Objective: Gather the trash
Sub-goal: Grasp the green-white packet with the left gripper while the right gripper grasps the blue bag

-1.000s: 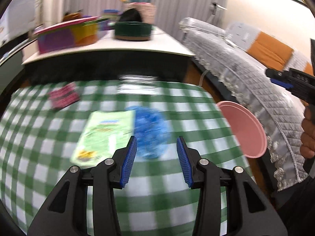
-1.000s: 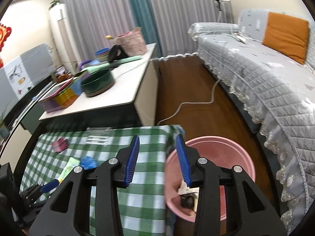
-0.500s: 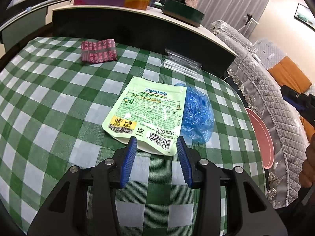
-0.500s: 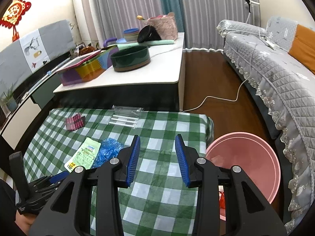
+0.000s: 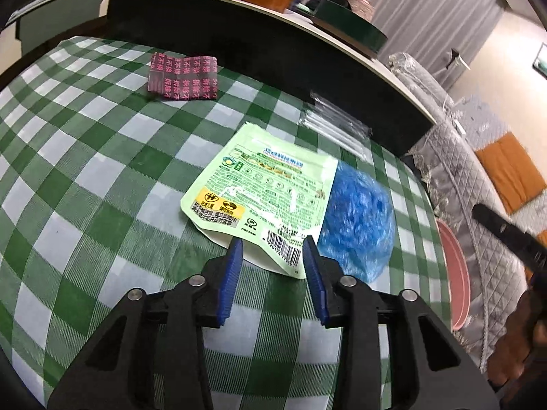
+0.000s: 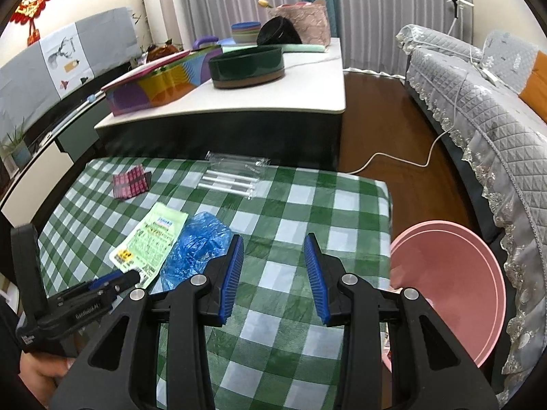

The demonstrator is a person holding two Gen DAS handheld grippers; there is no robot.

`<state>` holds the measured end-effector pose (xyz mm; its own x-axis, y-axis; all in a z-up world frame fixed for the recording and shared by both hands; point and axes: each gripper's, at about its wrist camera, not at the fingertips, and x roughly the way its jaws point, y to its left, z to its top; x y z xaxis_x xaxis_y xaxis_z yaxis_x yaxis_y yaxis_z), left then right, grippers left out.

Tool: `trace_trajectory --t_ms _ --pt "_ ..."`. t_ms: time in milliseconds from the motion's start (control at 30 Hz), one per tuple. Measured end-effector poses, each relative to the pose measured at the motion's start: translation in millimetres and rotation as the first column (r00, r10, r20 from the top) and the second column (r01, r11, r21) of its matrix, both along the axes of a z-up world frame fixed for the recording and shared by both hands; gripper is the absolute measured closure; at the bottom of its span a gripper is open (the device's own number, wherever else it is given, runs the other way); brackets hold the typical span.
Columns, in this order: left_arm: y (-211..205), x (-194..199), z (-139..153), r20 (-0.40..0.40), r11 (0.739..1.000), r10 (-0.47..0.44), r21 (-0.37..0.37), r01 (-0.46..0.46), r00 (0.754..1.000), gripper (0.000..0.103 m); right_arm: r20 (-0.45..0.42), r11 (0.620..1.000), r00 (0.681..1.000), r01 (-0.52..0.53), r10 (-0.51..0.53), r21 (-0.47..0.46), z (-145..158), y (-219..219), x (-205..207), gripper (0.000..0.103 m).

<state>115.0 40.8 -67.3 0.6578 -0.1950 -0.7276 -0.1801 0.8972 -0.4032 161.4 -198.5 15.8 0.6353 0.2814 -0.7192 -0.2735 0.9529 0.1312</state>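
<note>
Home living room, quilted grey sofa (image 6: pixel 478 102) with orange cushion (image 5: pixel 509 171), floor-length curtains (image 6: pixel 376 7), checked tablecloth (image 6: pixel 290 212)

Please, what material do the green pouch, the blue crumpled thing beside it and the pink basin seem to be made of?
Green pouch: probably glossy printed plastic film; light glares on it and it lies flat.
Blue crumpled thing: likely thin, soft plastic film, slightly see-through, full of fine wrinkles.
Pink basin: seemingly rigid moulded plastic with a smooth, matte-to-satin surface and an even rolled rim.

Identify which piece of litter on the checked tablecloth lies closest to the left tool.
The flat pale-green printed pouch: its barcode corner lies between the closing left tool jaws. The crumpled blue plastic sits beside it; the pink wrapper and clear packet lie farther back.
</note>
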Motion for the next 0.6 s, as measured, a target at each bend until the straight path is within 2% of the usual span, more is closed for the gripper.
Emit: trace_trajectory --t_ms 67,100,233,300,433,500,600 --pt "3 5 0 0.002 1.0 0.022 -0.003 -0.022 1.0 0.072 -0.005 1.0 1.0 -0.011 0.011 -0.004 -3 6 2 0.066" --pt "5 6 -1 0.0 0.999 0.031 -0.009 -0.031 1.0 0.077 -0.008 1.0 1.0 -0.017 0.017 -0.004 -5 9 3 0.066" --pt "12 15 -3 -0.002 0.998 0.058 -0.025 -0.058 0.998 0.078 -0.025 0.999 0.999 -0.035 0.035 -0.003 -12 21 9 0.066" --pt "14 18 -3 0.0 0.998 0.062 -0.02 -0.062 0.998 0.089 -0.041 0.999 0.998 -0.049 0.049 0.007 -17 28 12 0.066" --pt "17 22 -4 0.005 0.998 0.063 -0.022 -0.063 0.998 0.094 -0.074 0.997 0.994 -0.077 0.079 0.03 -27 42 18 0.064" --pt "18 23 -2 0.014 0.998 0.057 -0.011 -0.057 0.998 0.097 -0.098 0.994 0.99 -0.099 0.103 0.042 -34 50 20 0.061" --pt "18 24 3 0.032 0.998 0.055 0.013 -0.055 0.998 0.099 -0.143 0.989 0.979 -0.138 0.143 0.047 -47 66 24 0.051"
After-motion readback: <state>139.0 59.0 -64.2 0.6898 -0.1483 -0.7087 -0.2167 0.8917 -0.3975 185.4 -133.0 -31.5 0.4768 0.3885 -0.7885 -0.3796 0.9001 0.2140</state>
